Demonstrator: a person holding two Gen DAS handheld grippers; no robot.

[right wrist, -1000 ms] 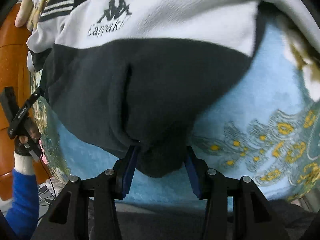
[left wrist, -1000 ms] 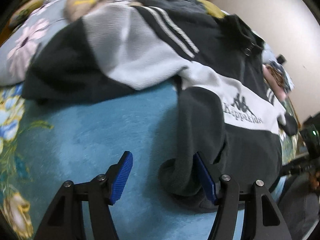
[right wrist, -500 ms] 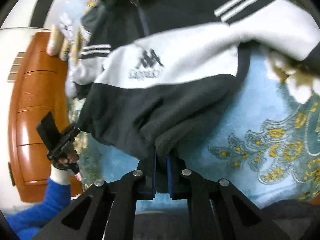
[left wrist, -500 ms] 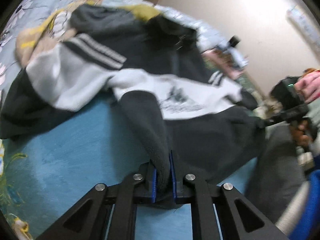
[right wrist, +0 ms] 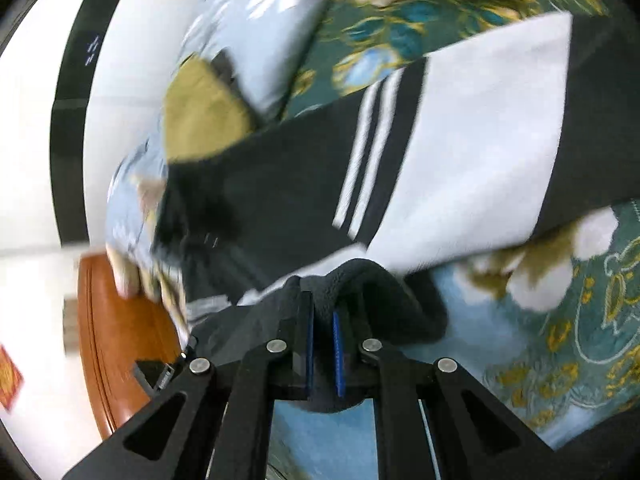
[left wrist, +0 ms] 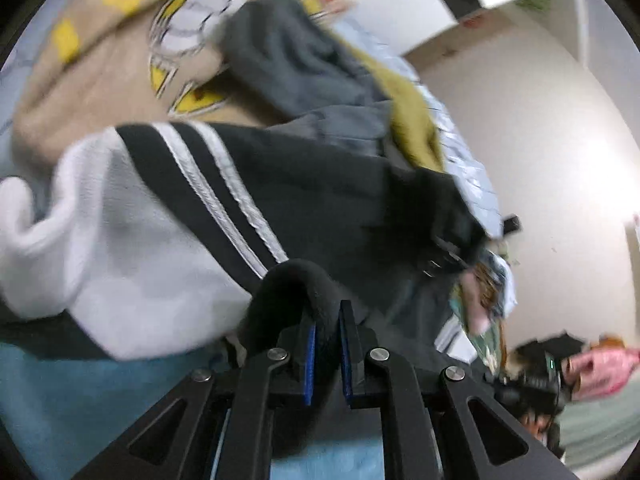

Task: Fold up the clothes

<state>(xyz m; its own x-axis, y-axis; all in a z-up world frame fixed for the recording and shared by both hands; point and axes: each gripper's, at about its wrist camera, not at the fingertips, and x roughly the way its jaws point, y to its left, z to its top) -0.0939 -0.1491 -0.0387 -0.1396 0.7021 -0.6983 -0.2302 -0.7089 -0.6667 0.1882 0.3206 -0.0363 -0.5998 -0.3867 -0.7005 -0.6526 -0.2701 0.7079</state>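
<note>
A black and white fleece sweatshirt with two white stripes lies on a blue floral bedspread. My left gripper is shut on a thick fold of its black hem, lifted over the body of the garment. The sweatshirt also shows in the right wrist view, sleeve stretched across. My right gripper is shut on another fold of the black hem, held above the bedspread. Both views are blurred by motion.
A pile of other clothes lies behind: a tan and yellow garment, a grey one, an olive one. A pale floral pillow and an orange wooden headboard are at the left.
Both grippers closed on the black hem a second ago, and have since lifted it and carried it forward over the sweatshirt toward the collar and sleeves.
</note>
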